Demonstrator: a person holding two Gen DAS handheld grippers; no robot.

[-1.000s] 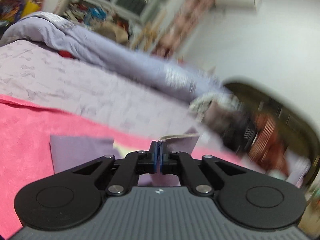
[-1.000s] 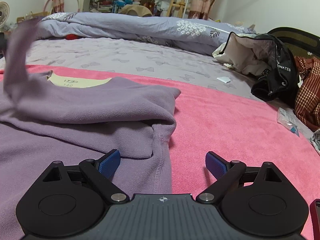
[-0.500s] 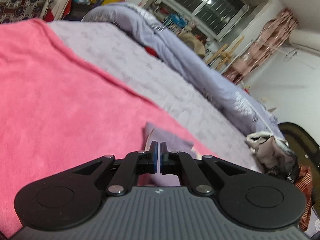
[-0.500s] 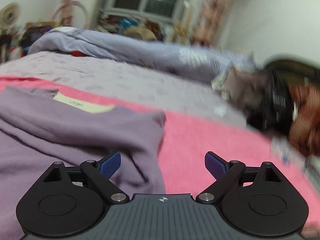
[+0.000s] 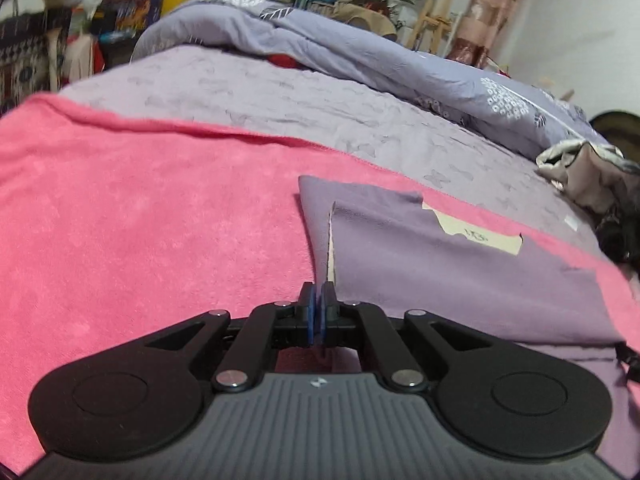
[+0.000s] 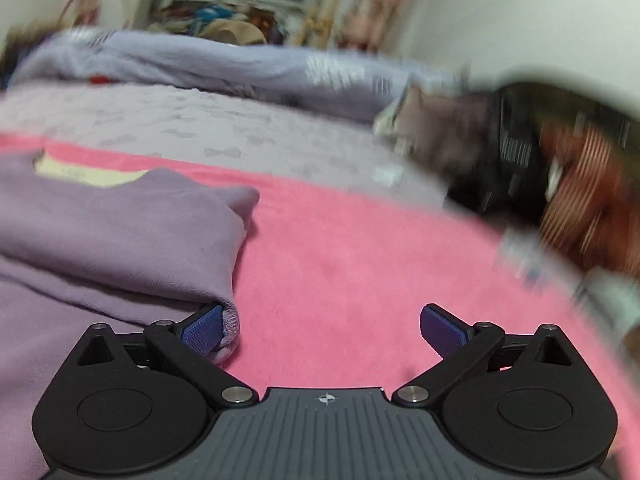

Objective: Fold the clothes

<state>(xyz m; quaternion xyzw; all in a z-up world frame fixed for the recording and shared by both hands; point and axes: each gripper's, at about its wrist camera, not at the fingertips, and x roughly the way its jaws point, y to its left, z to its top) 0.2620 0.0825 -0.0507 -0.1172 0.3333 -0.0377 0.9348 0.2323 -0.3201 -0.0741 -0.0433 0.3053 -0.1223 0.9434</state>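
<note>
- The left gripper (image 5: 318, 312) is clenched on a thin edge of the purple garment (image 5: 460, 272), which rises in a ridge from its jaws; judged from this, the pinch is there to carry that edge over the body of the garment as a fold.
- The right gripper (image 6: 320, 330) is spreading its jaws wide with only pink blanket (image 6: 360, 248) between them; the garment's rolled side fold lies against its left pad (image 6: 202, 330), unpinched.
- The garment lies flat on the pink blanket, its cream neck label (image 5: 480, 234) on the side away from the left gripper.
- Beyond the garment the blanket gives way to a lilac bedsheet (image 5: 300, 112), then a rumpled blue-grey duvet (image 5: 380, 60).
- Right of the garment, well apart, sits a heap of other clothes (image 5: 592, 176), dark and rust-coloured in the blurred right view. Nothing lies on the garment to hinder folding.
</note>
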